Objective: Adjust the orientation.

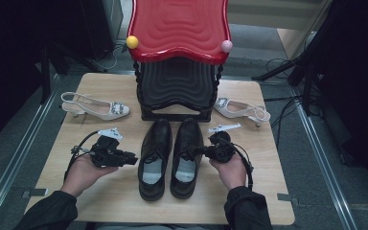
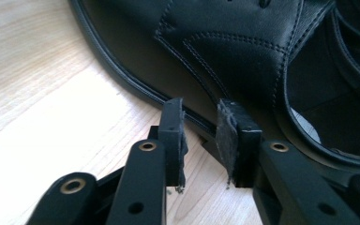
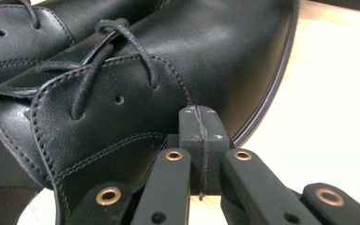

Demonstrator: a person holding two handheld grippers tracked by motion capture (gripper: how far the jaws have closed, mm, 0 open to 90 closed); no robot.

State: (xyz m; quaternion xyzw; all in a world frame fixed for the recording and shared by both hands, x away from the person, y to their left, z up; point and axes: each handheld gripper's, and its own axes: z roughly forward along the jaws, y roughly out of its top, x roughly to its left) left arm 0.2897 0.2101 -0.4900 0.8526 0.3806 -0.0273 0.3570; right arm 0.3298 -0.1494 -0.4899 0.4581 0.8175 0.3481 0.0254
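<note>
Two black shoes (image 1: 170,158) were flanked by the tongs: left tongs (image 2: 200,140) narrowed, empty, beside one; right tongs (image 3: 199,140) shut against the other's side.

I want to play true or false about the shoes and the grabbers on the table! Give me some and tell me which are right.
1. The two black leather lace-up shoes stand side by side in the middle of the wooden table. True.
2. The right gripper has its jaws wide open. False: they are shut on a thin black shoelace.
3. The left gripper squeezes a shoe. False: its jaws have a gap between them and hold nothing, beside the left black shoe.
4. A white slingback heeled shoe lies on each side of the red-topped black rack. True.
5. The rack's top corners carry two blue balls. False: one is yellow, one pink.
</note>
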